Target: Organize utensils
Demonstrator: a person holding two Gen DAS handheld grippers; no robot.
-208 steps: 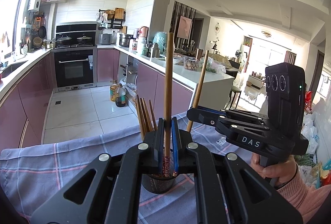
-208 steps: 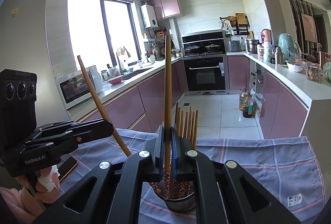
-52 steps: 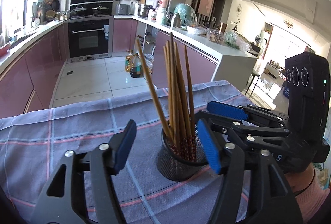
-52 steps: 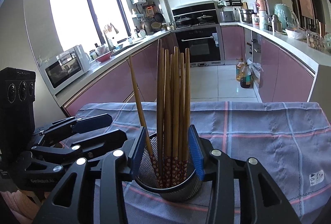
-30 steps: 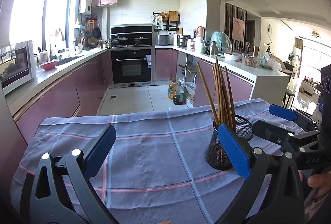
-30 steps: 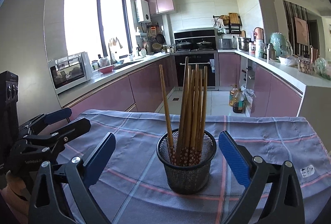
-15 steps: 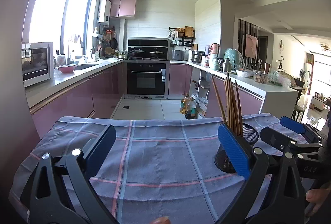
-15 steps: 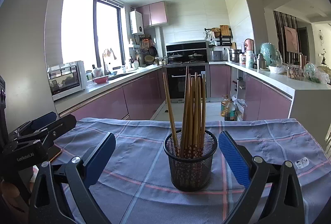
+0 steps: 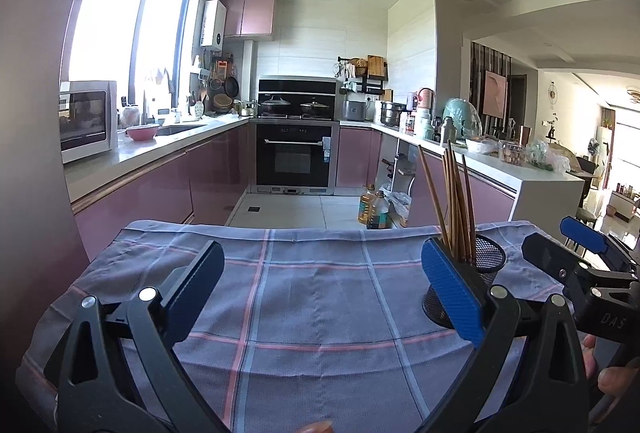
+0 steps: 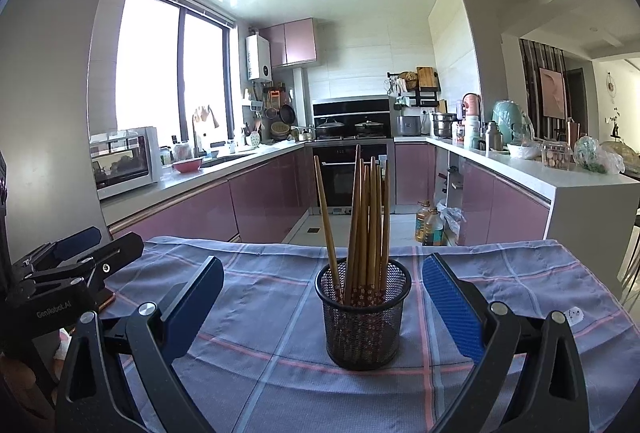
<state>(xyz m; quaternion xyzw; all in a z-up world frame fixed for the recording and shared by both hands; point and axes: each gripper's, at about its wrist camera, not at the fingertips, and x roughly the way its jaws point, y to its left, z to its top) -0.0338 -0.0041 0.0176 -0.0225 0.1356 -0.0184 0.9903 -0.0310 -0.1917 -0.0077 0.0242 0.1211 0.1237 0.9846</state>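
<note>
Item: black mesh holder, upright on the checked cloth, holding a bundle of wooden chopsticks, one leaning left. Right gripper: jaws spread wide, facing the holder, nothing held. Left gripper: jaws likewise apart, empty, holder seen behind its right finger.

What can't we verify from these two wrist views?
- Chopsticks count: right wrist view, sticks overlap.
- Mesh holder base: left wrist view, hidden behind the left gripper finger.
- Cloth near edge: both views, cut off by gripper frames.
</note>
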